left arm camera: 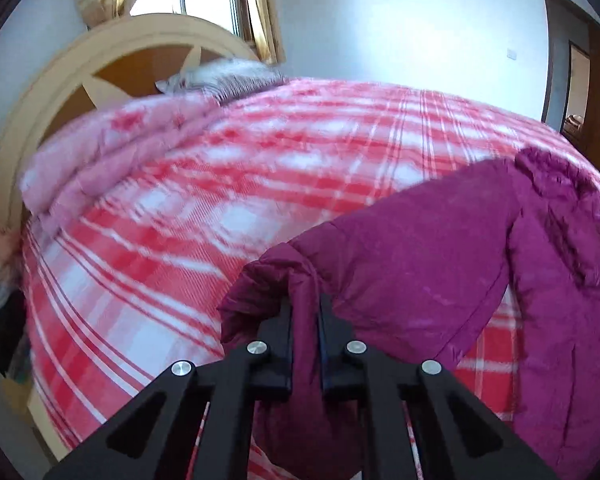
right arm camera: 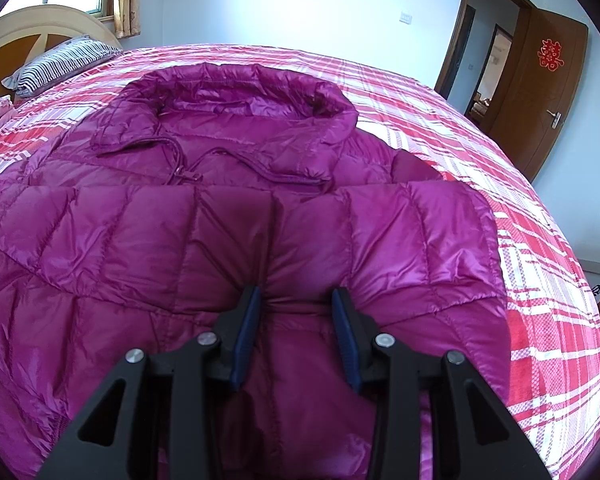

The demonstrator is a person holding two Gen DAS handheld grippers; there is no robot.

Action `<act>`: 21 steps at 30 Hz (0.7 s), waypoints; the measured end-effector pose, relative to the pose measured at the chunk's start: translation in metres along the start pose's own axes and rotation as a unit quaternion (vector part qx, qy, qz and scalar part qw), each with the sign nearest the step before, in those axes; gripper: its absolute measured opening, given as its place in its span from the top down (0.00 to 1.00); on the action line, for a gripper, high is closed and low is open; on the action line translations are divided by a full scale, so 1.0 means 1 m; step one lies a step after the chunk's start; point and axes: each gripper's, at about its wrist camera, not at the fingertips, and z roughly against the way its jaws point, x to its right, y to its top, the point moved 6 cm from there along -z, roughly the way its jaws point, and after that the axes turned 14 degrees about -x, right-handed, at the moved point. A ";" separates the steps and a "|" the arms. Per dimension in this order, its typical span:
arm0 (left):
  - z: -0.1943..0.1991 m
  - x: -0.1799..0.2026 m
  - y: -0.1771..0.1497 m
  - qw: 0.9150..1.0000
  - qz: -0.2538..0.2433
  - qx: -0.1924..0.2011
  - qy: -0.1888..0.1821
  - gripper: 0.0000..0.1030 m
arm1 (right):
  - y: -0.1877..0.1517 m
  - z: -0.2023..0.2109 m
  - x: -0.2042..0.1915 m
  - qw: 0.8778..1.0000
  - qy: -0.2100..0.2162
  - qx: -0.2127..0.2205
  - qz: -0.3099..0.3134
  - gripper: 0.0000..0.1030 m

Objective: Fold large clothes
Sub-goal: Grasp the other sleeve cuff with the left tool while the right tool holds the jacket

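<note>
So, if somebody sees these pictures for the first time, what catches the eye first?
The shiny magenta puffer jacket spread on the red-and-white plaid bedsheet dominates. The left gripper pinches its sleeve near the cuff; the right gripper grips a puffy fold of its body. A red paper decoration marks the brown door.

We see down jacket (right arm camera: 236, 240): shiny magenta, quilted | bedsheet (left arm camera: 204, 208): red, pink and white plaid | pillow (right arm camera: 60, 66): dark-and-white stripes | headboard (left arm camera: 80, 64): cream rim, orange-brown panels | door (right arm camera: 548, 92): brown, red emblem | curtain (right arm camera: 127, 0): yellowish
</note>
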 end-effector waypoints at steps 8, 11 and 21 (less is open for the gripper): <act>0.039 0.000 0.067 0.998 0.011 0.061 0.002 0.93 | -0.001 0.001 0.001 1.000 0.004 0.002 -0.003 0.60; 0.064 0.024 0.091 0.995 -0.003 0.096 -0.016 0.93 | 0.000 0.000 0.002 1.000 0.005 0.002 -0.004 0.60; 0.129 0.139 0.128 0.979 -0.088 0.158 -0.091 0.93 | 0.000 0.000 0.002 1.000 0.006 0.003 -0.004 0.60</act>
